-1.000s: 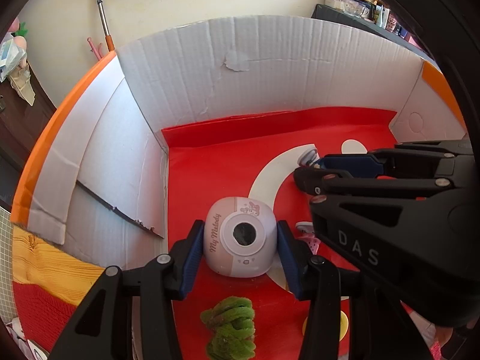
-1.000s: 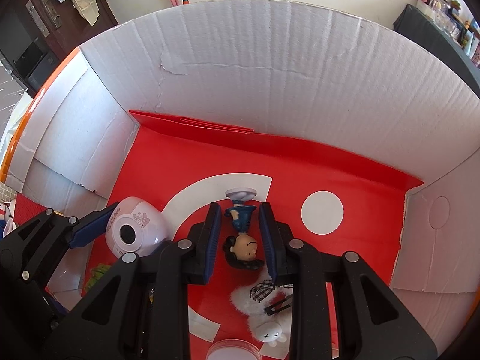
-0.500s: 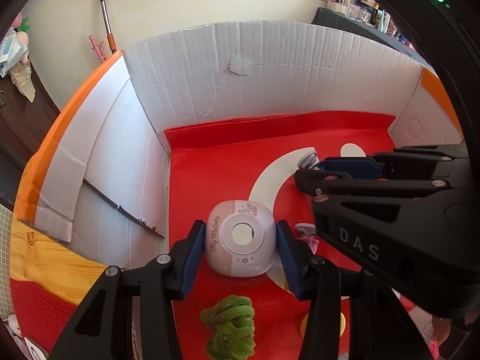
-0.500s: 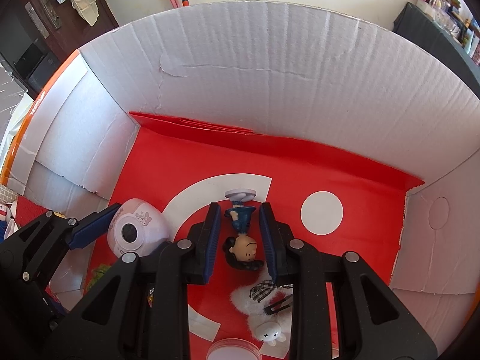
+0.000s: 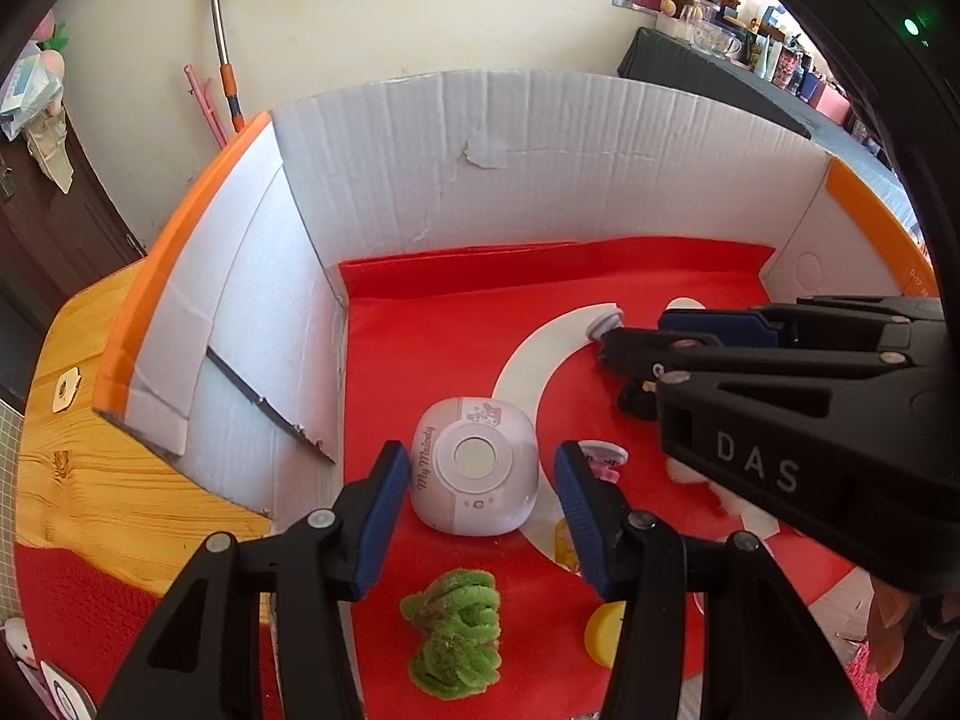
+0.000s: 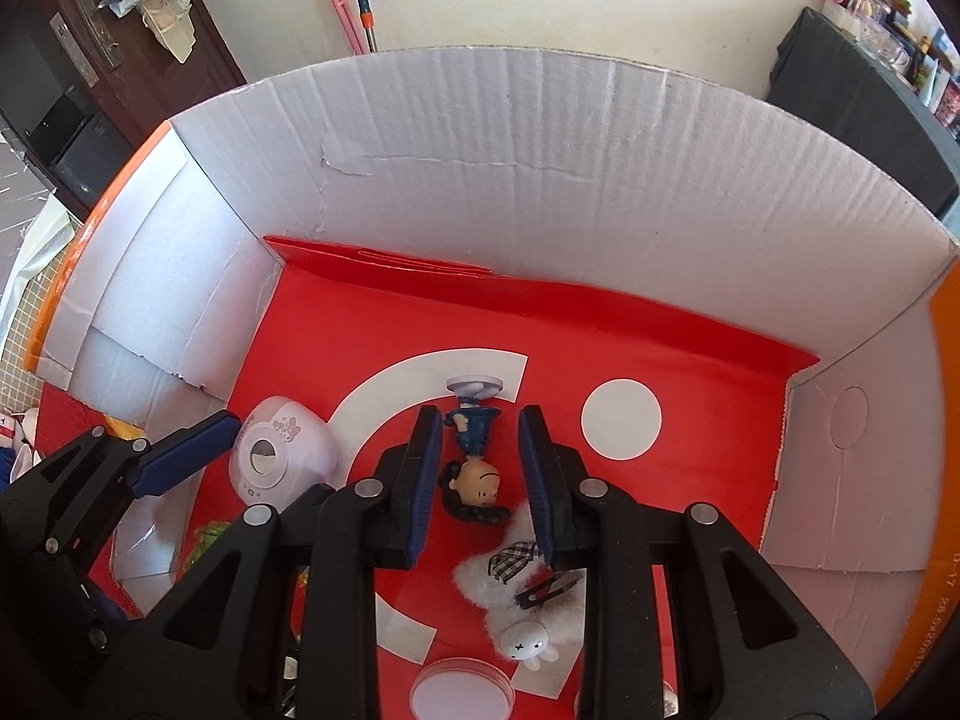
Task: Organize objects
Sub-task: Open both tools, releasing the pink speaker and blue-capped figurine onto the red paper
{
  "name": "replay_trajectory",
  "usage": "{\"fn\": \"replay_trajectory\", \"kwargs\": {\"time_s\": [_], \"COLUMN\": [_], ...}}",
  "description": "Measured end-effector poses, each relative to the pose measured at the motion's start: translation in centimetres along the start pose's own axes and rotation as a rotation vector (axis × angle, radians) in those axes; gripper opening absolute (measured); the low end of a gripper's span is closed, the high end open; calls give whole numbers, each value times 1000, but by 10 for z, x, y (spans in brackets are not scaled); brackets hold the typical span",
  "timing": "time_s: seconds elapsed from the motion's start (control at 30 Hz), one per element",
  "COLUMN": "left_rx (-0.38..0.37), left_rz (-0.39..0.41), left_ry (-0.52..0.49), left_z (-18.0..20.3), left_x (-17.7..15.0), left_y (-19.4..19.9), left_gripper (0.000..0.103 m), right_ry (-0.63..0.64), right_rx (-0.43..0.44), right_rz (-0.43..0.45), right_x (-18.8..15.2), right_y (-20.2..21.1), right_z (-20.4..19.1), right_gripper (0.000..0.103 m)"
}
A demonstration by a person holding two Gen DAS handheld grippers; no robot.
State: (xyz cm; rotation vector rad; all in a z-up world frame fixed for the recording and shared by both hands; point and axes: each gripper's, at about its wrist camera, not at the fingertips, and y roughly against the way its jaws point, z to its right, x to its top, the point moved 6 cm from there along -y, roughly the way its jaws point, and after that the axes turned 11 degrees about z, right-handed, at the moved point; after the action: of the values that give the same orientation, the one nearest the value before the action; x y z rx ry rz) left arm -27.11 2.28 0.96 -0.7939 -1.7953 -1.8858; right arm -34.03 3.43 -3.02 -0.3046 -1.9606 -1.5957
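A pale pink rounded "My Melody" device [image 5: 473,466] lies on the red floor of an open cardboard box [image 5: 480,192]. My left gripper [image 5: 477,507] is open, its blue pads apart on either side of the device, not touching it. A small figurine [image 6: 474,456] in blue clothes with black hair lies on the red floor. My right gripper [image 6: 480,474] is open, its pads either side of the figurine with gaps. The device also shows in the right wrist view [image 6: 276,456].
A green fuzzy coil [image 5: 456,636] and a yellow disc [image 5: 603,633] lie near the box front. A white fluffy hair clip with a rabbit face [image 6: 528,600] and a round lid [image 6: 462,690] lie behind the figurine. White box walls [image 6: 540,180] surround the floor. A wooden table [image 5: 108,480] lies left.
My left gripper has let go of the pink device and pulled back and up; the device now rests on the floor. My right gripper has opened around the figurine.
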Motion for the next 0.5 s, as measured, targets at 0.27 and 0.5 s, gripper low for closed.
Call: {"fn": "replay_trajectory", "kwargs": {"time_s": [0.27,0.5], "left_rx": [1,1], "left_rz": [28,74], "left_ry": [-5,11], "left_z": [-14,-18], "left_x": [15,15], "left_y": [2,31], "left_gripper": [53,53], "right_ry": [0,10], "right_rx": [-7,-7], "right_rz": [44,106], "right_x": [0,-2], "right_y": [26,65], "right_z": [5,5], "right_gripper": [26,26]}}
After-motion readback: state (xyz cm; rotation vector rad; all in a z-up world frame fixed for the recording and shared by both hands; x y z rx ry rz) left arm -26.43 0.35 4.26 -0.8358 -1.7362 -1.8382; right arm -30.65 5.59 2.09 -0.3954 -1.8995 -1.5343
